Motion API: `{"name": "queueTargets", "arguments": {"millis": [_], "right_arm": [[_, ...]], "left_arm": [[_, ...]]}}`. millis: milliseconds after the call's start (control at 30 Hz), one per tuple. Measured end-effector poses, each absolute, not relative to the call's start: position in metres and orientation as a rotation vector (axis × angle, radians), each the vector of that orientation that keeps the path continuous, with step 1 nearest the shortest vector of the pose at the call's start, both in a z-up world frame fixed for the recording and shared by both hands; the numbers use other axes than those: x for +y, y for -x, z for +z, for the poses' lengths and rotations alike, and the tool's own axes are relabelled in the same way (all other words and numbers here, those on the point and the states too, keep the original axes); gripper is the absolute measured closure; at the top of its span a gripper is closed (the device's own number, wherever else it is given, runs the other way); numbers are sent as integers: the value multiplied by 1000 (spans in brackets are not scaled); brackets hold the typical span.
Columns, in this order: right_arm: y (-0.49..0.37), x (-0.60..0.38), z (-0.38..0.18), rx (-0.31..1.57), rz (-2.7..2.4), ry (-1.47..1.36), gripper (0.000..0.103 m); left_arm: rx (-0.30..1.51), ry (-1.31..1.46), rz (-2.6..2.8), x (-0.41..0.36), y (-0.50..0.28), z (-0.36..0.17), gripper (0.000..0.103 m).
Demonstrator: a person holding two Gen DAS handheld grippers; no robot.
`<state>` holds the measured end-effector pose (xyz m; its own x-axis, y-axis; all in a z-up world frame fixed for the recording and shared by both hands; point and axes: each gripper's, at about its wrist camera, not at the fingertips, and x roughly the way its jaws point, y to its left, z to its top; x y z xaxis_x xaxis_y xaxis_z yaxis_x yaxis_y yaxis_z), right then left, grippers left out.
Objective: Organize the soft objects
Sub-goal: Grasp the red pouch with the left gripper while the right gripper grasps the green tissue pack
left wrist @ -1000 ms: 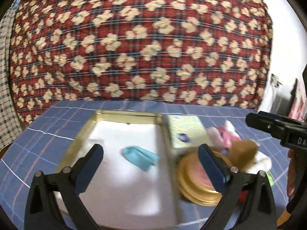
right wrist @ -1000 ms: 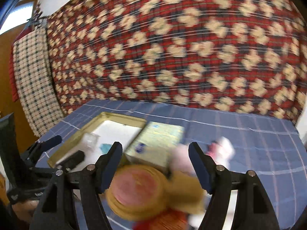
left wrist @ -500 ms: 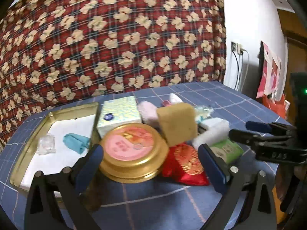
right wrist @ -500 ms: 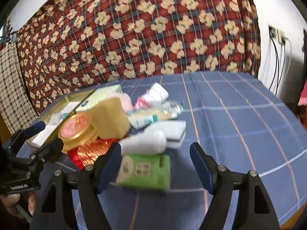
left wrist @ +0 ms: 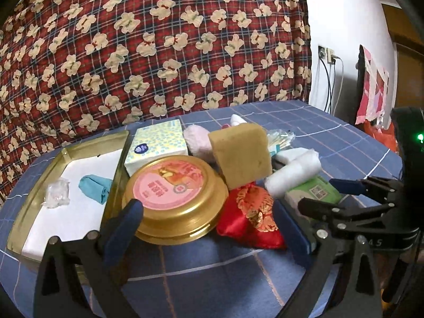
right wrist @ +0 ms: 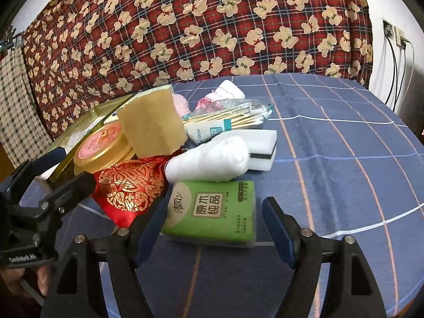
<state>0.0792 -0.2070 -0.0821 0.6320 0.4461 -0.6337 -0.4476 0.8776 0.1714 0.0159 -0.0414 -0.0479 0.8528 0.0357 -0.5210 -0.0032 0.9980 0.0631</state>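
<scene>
A heap of items lies on the blue checked tablecloth. My right gripper (right wrist: 214,228) is open, its fingers either side of a green tissue pack (right wrist: 212,209). Behind it lie a white cloth roll (right wrist: 209,159), a white sponge (right wrist: 262,148), a red embroidered pouch (right wrist: 129,188) and a tan sponge block (right wrist: 153,127). My left gripper (left wrist: 209,228) is open in front of the gold tin (left wrist: 172,198) and the red pouch (left wrist: 251,214). The gold tray (left wrist: 23,212) at left holds a blue cloth (left wrist: 95,188) and a clear wrapped wad (left wrist: 57,193).
A tissue box (left wrist: 156,145), a pink fluffy item (left wrist: 198,143) and a bag of cotton swabs (right wrist: 230,122) sit in the heap. A red bear-print cloth (right wrist: 212,26) hangs behind the table. Bare tablecloth (right wrist: 344,145) lies to the right.
Both grippers have swung right from the tray toward the heap. The right gripper has come down close around the green tissue pack. The left has moved nearer the tin and pouch.
</scene>
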Motion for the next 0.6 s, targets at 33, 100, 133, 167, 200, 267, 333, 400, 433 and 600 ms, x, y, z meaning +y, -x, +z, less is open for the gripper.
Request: {"name": "queueTargets", "arguments": {"millis": [33,100,133,167,200,267,333,400,433,600], "right_arm": [[-79,-205,-83,729,513,8,27],[-79,-202,-86,740,523,25,27],[-78,-200,-85,737,526,35,27],[-77,-200,-85,728,526,39,27],[-76,-201,-85,723,525,39,27],[-77,-202,-86,734,537,35,31],[-76,-204,-86,723,542,35,32],[-73,-205,-86,710,553,34,33],[-70,-208,-87,703,566,24,33],[-63,-222,-84,655,576,-59,33]], "left_arm": [[551,-64,17,-42,-16,-48,6],[550,-71,8,-44,-15,-49,7],[552,-74,6,-45,-15,-50,8],[556,-76,3,-47,-16,-50,10],[561,-75,-6,-48,-17,-51,13],[573,-72,-18,-49,-18,-52,15],[577,-76,-27,-52,-18,-53,17],[576,-86,-37,-55,-17,-53,19],[576,-87,-43,-56,-17,-53,20],[594,-112,-85,-68,-20,-55,33]]}}
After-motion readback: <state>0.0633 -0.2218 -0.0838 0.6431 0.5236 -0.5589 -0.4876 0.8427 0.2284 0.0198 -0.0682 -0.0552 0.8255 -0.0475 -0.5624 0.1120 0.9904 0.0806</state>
